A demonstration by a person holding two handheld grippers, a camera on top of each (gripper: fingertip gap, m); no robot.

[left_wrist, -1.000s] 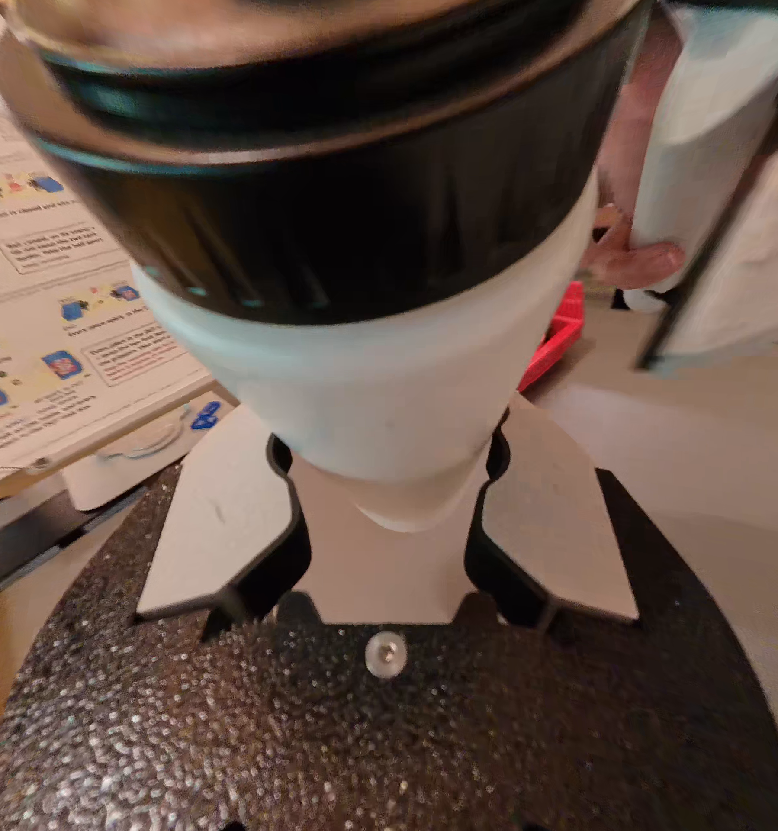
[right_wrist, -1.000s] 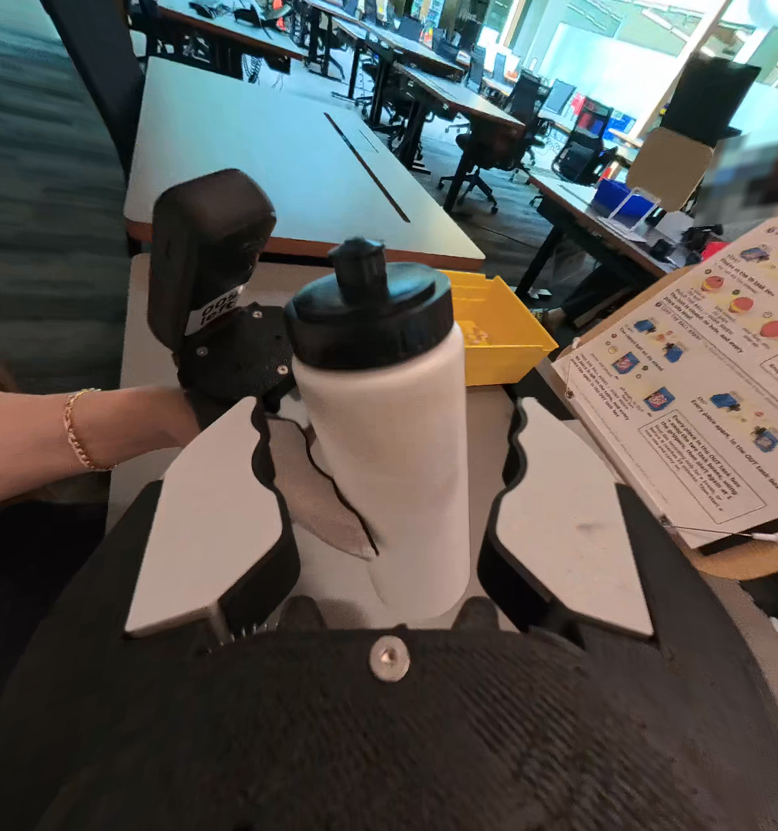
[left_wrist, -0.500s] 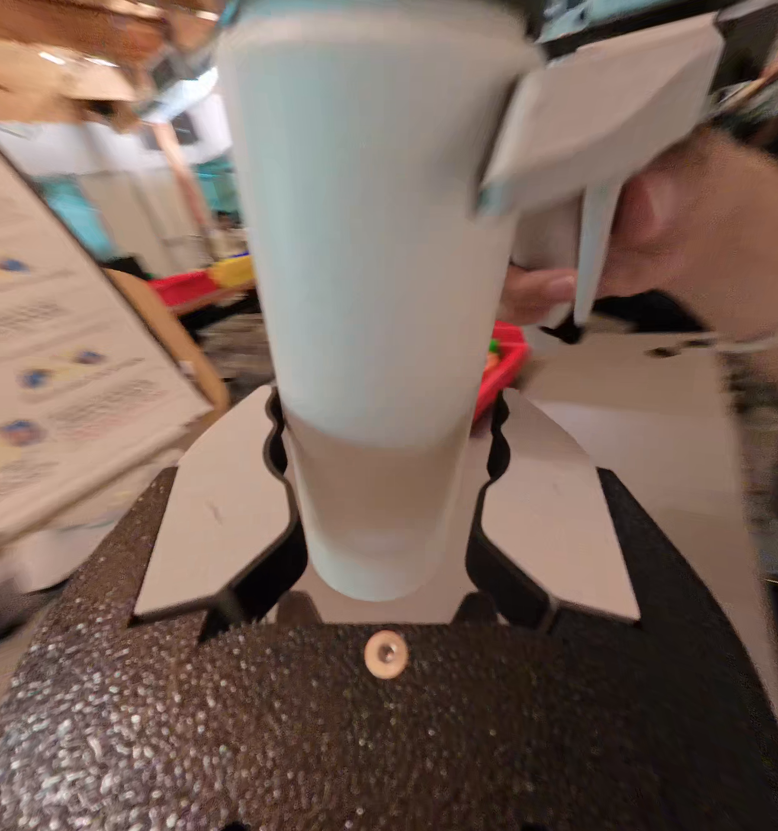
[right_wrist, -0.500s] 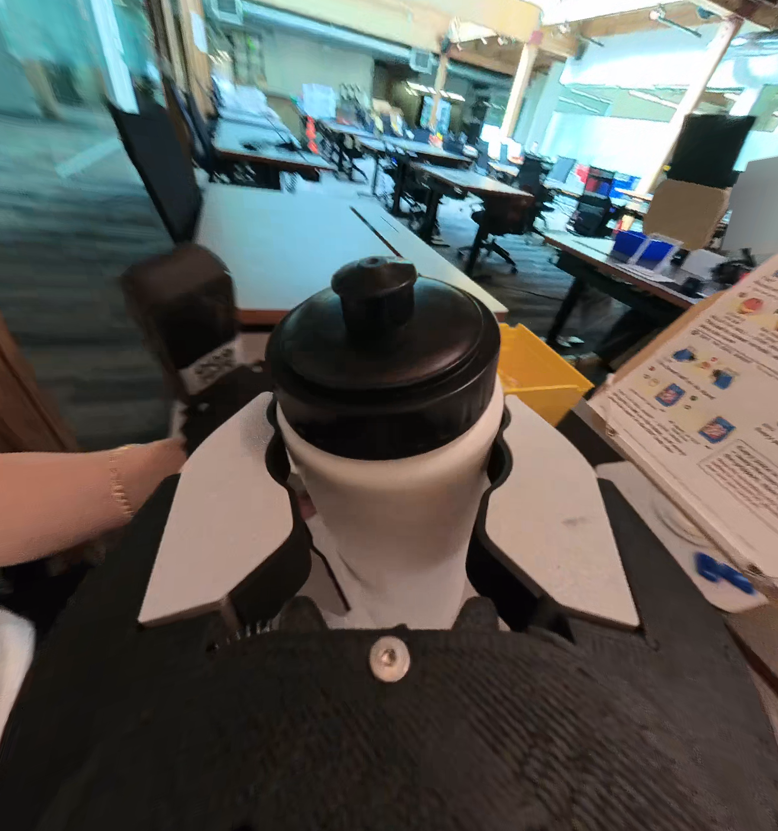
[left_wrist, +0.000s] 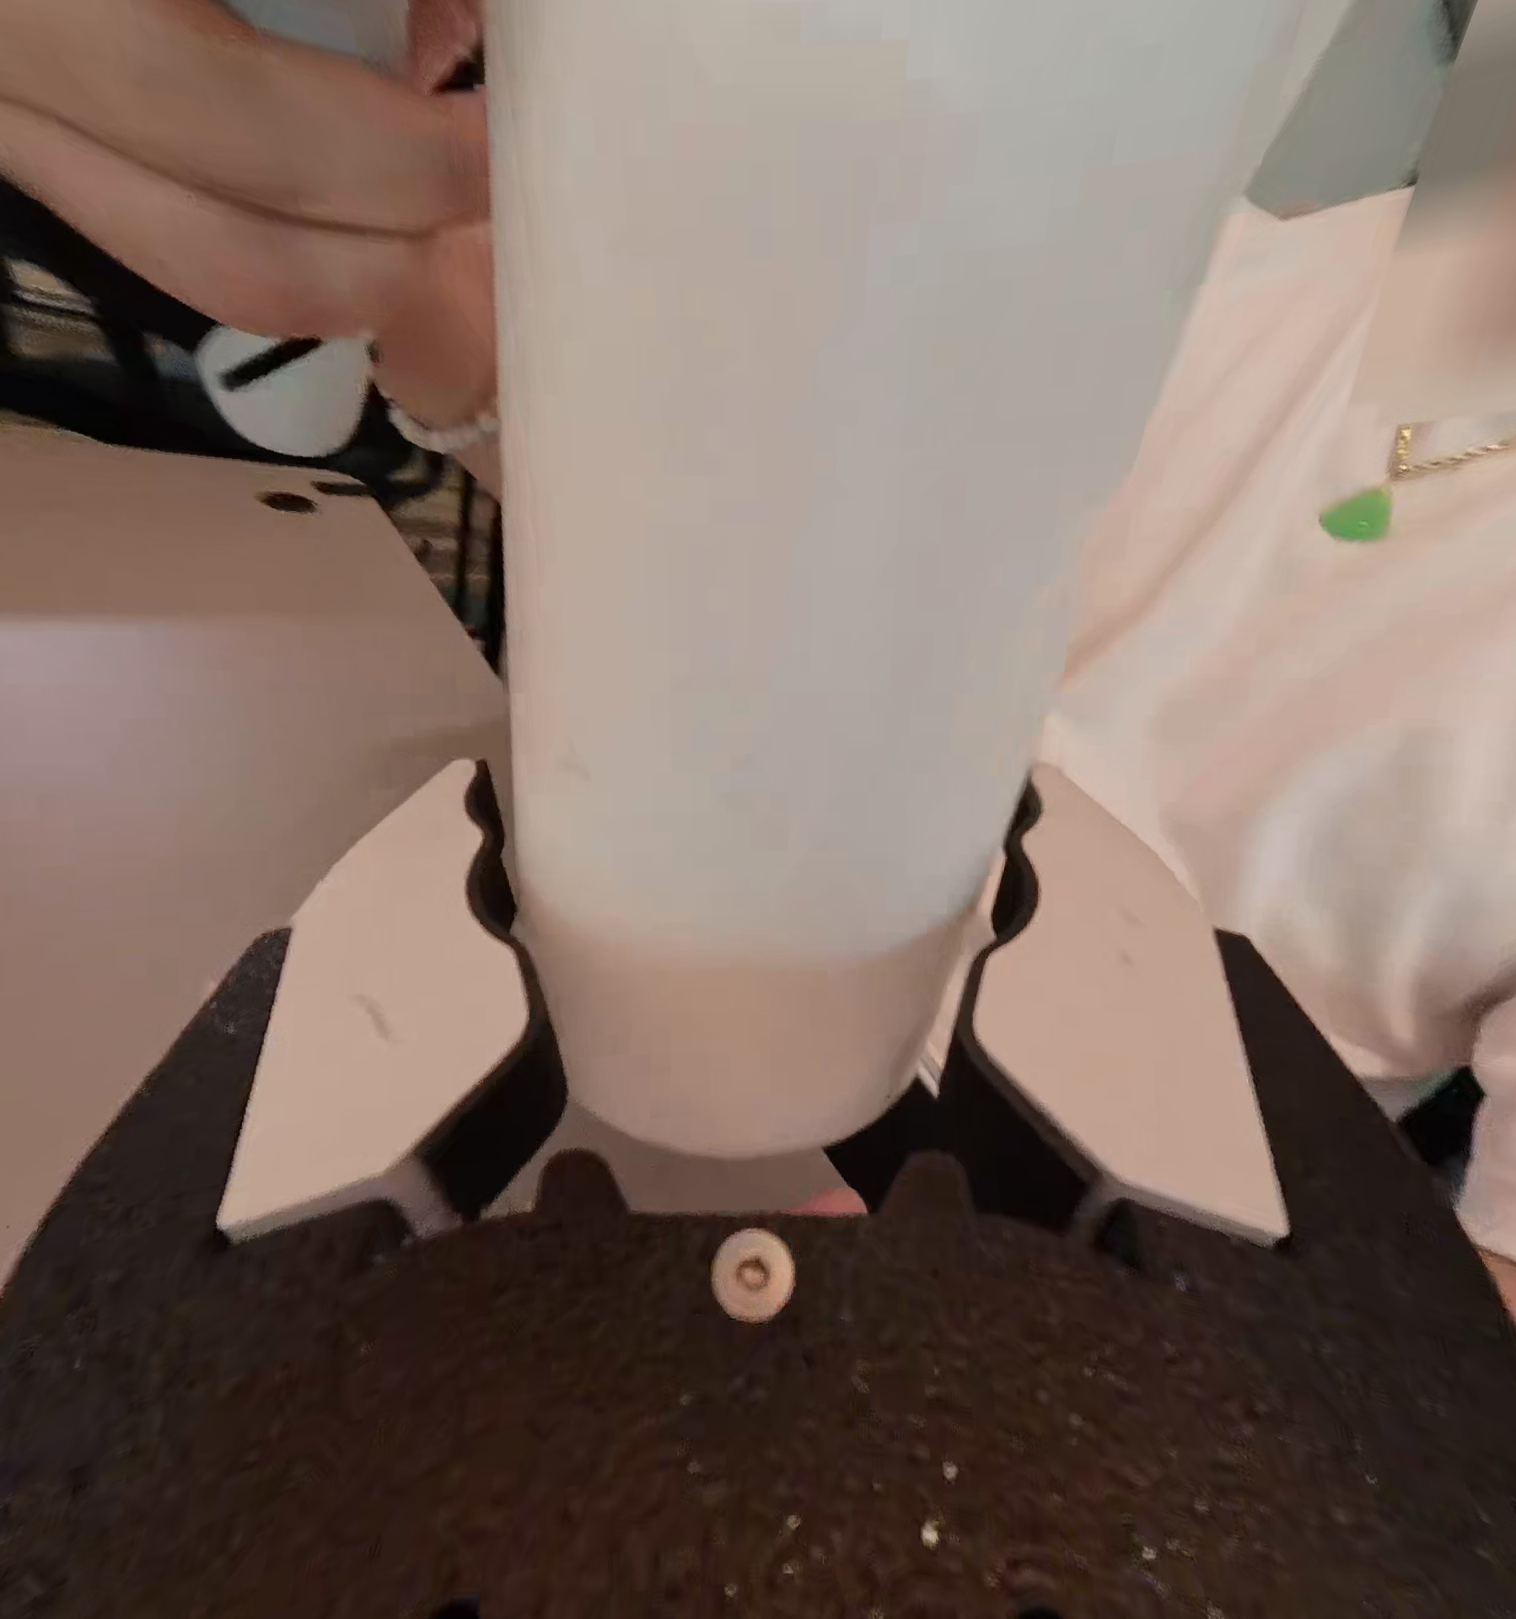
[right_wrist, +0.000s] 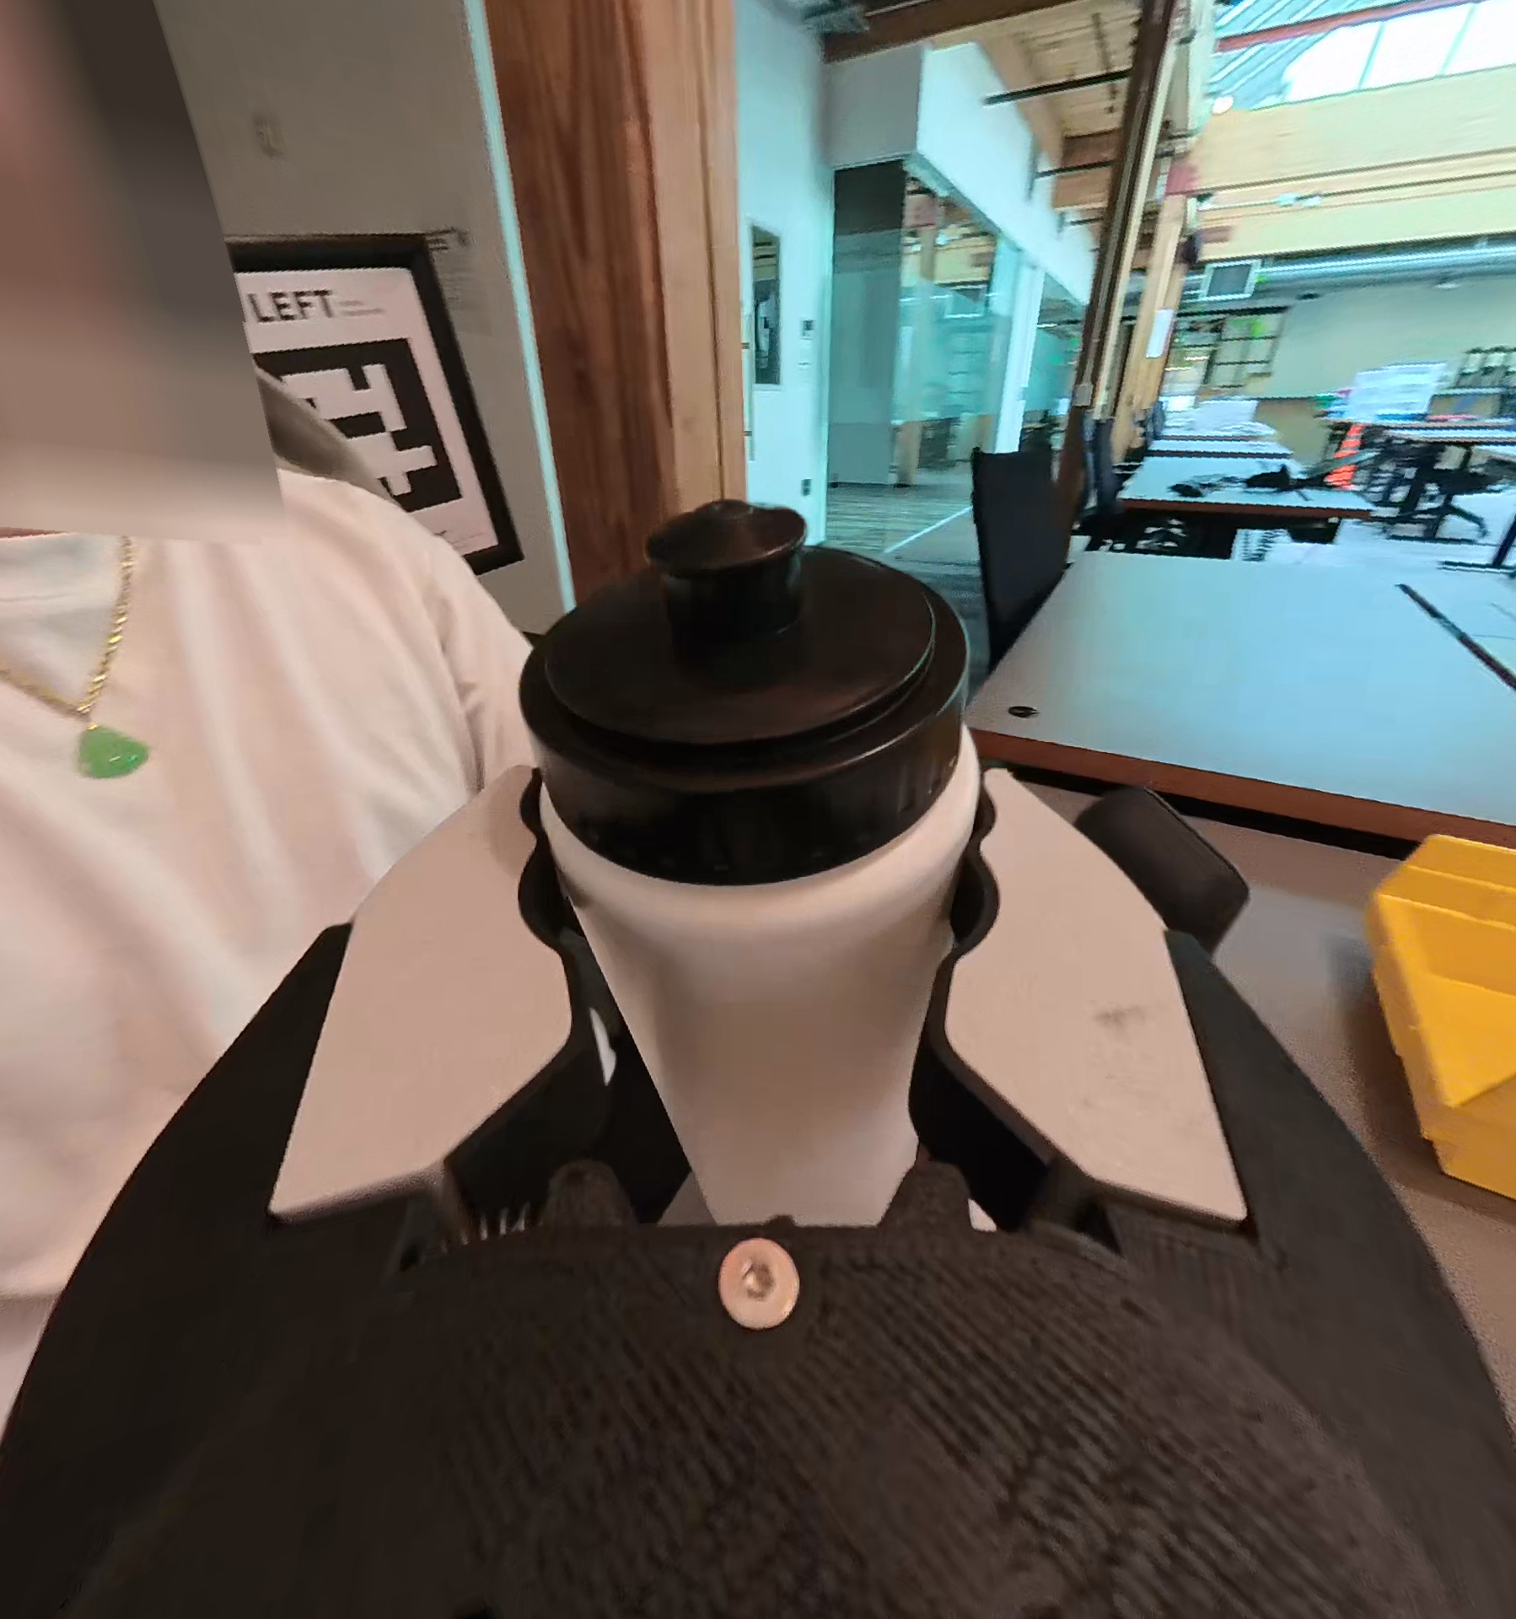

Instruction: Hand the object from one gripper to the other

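Observation:
A white squeeze bottle [left_wrist: 763, 526] with a black cap [right_wrist: 737, 692] is held upright between both grippers. My left gripper [left_wrist: 753, 788] is shut on the bottle's lower body, with its base sitting deep between the fingers. My right gripper [right_wrist: 759, 788] is shut on the bottle [right_wrist: 772, 1007] just under the cap. One grey finger of the right gripper [left_wrist: 1350, 105] shows at the top right of the left wrist view. A black part of the left gripper [right_wrist: 1166, 867] shows behind the bottle in the right wrist view.
A person in a white shirt [right_wrist: 211, 832] is close behind the bottle, with a forearm [left_wrist: 211, 201] at upper left. A yellow bin [right_wrist: 1490, 1007] stands on the table at right. A pale tabletop [left_wrist: 168, 701] lies to the left, and another table [right_wrist: 1263, 683] stands beyond. One gripper's finger ends stand about 12 cm off the other's.
My right gripper has closed on the bottle under the cap. Both grippers have swung with the bottle towards the person. My left jaws stand slightly wider than before.

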